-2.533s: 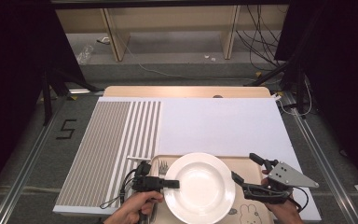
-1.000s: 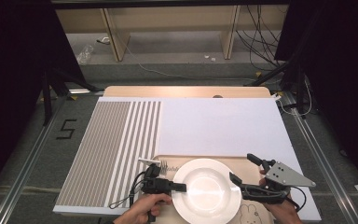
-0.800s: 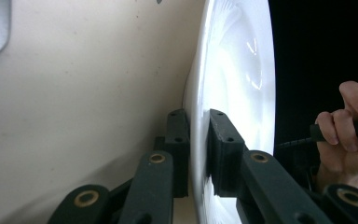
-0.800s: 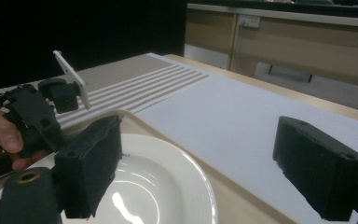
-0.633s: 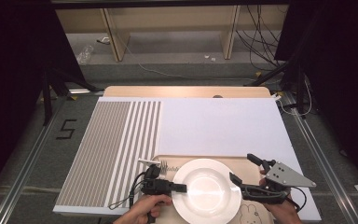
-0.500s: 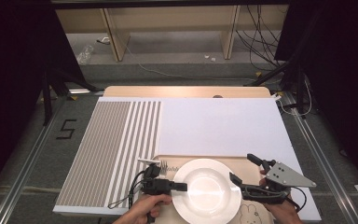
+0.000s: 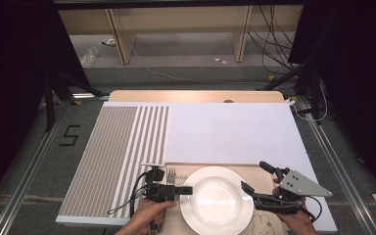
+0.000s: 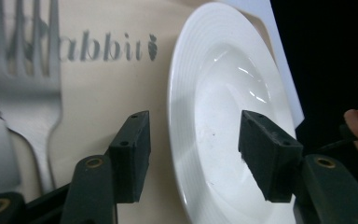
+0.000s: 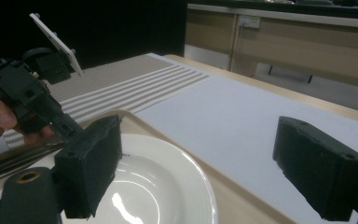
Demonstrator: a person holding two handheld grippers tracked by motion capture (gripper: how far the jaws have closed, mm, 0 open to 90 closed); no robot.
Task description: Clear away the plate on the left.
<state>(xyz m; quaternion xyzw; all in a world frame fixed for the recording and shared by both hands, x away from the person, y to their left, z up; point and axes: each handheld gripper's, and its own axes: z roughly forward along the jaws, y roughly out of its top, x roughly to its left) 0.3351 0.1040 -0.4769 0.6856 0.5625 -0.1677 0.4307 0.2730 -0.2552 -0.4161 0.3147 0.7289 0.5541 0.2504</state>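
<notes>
Tongs on my left sit at the plate's nine o'clock edge, and their jaws have just been opening: in the left gripper view the two black pads now stand apart on either side of the white plate's rim, with a clear gap to the china on each side, so nothing is gripped. Compared with a second ago, when they looked closed against the rim, they have let go and lifted slightly. The plate itself has slid toward six o'clock on the tan placemat since the earliest frame and now lies flat at the near edge of the bench, between my two hands. A fork rests on the mat just beyond the plate's nine o'clock side, tines pointing to twelve. My right tongs hold at the plate's three o'clock, in the same spot as before, jaws spread wide; in the right gripper view one pad hangs over the rim without touching and the other is well clear over the white mat.
</notes>
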